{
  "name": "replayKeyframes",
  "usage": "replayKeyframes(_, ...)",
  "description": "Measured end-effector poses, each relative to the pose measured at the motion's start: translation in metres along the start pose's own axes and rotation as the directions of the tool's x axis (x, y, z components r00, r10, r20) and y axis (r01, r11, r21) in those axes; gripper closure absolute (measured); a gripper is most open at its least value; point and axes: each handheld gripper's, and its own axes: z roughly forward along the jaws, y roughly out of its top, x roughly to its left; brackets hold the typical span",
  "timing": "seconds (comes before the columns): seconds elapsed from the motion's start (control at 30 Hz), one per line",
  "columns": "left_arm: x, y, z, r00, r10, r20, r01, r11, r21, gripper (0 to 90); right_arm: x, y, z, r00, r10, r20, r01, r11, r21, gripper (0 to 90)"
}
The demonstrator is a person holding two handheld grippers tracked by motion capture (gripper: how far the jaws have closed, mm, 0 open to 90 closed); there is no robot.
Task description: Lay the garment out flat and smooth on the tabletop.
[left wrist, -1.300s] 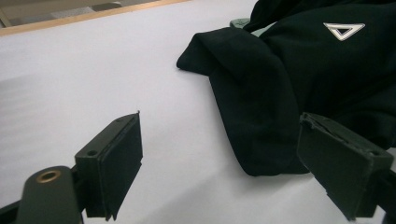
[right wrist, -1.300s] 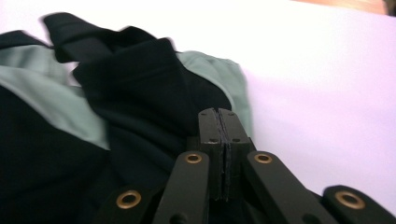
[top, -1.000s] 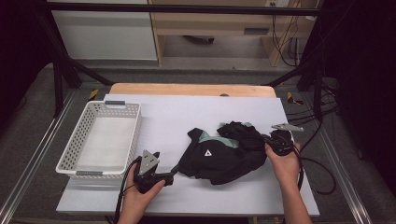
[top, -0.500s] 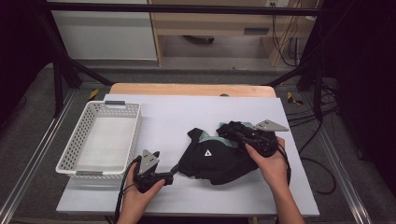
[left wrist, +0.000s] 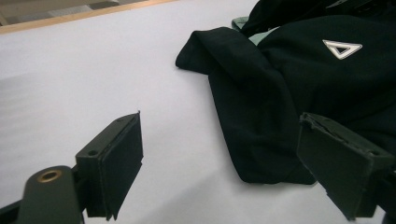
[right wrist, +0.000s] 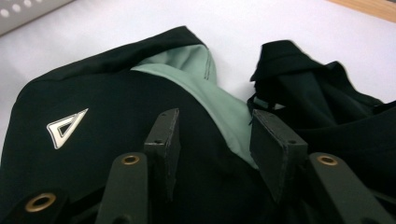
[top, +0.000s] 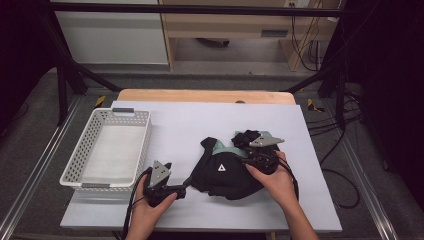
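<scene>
A black garment [top: 225, 175] with a pale green lining [right wrist: 219, 107] and a white triangle logo [top: 220, 168] lies crumpled on the white table top [top: 200, 125]. My left gripper [top: 189, 181] rests low at the garment's near left corner. In the left gripper view it [left wrist: 220, 119] is open wide, with the black hem [left wrist: 261, 140] lying between the jaws and no pad pressing on it. My right gripper [top: 246, 152] hovers over the garment's right part. Its jaws [right wrist: 215, 114] have just been opening and stand apart above the green lining, which they do not pinch.
A white perforated basket [top: 145, 145] stands at the table's left side, and its corner [right wrist: 18, 14] appears in the right gripper view. A wooden strip [top: 200, 95] runs along the table's far edge. Cables hang off the right side.
My right hand has moved left from the garment's right edge to over its middle, and its jaws have gone from shut to apart. The left hand has kept still.
</scene>
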Motion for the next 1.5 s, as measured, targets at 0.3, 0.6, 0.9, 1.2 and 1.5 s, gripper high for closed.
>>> replayKeyframes(0.3,-0.002,-0.001,0.001,0.9999,0.01,0.003,-0.01,0.9999,0.007,14.4,0.006,-0.005,0.006,0.9994,-0.017,-0.03,0.019,0.999,0.044,55.8)
replayKeyframes(0.6,-0.002,0.0,0.0,0.9999,0.012,0.003,-0.012,0.9999,0.002,14.5,0.0,-0.002,0.0,0.9994,0.0,-0.034,0.001,1.0,0.018,52.0)
replayKeyframes(0.9,0.002,0.0,-0.001,1.0,0.004,-0.004,-0.004,1.0,0.0,14.5,-0.012,0.028,-0.012,0.9995,-0.03,-0.011,0.03,0.999,-0.021,50.1)
replayKeyframes(1.2,0.0,-0.001,0.001,1.0,0.006,-0.002,-0.006,1.0,0.007,14.5,-0.016,0.02,0.029,0.9984,-0.054,-0.019,0.055,0.995,0.082,52.9)
replayKeyframes(1.5,-0.004,-0.002,0.003,0.9998,0.019,0.01,-0.019,0.9997,0.014,14.5,-0.023,0.0,0.042,0.9994,0.001,-0.036,0.004,0.989,0.151,53.3)
